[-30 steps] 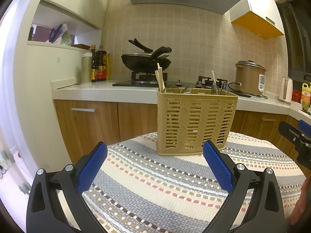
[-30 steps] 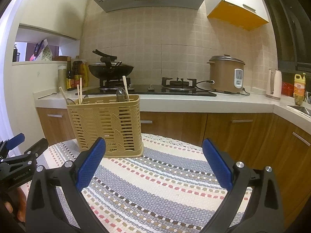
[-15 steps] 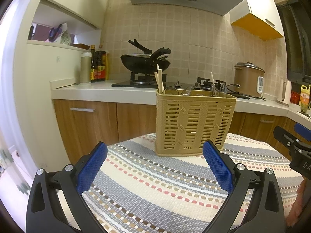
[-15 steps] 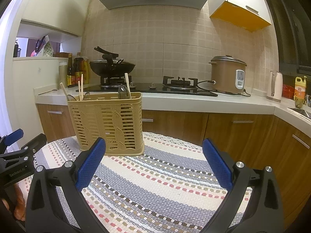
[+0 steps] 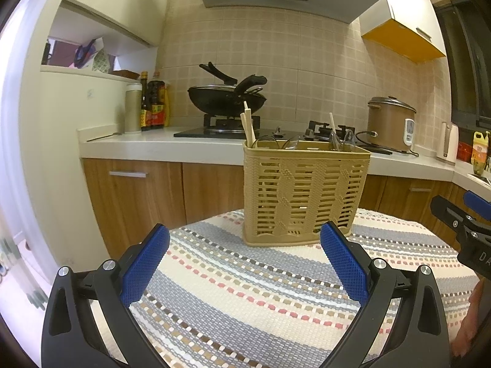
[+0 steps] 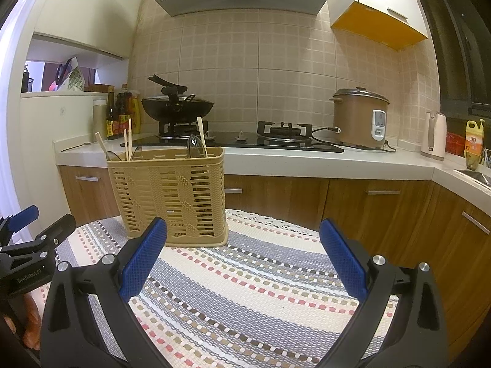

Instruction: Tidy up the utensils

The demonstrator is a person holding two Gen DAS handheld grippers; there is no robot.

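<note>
A tan slotted utensil basket (image 5: 303, 193) stands at the far edge of a striped woven tablecloth (image 5: 245, 291), chopsticks (image 5: 248, 124) and spoons poking above its rim. The left gripper (image 5: 244, 263) and right gripper (image 6: 242, 260) hover near the cloth, both spread wide and holding nothing. Sorting looks finished or unstarted; any next move means reaching into the basket.
</note>
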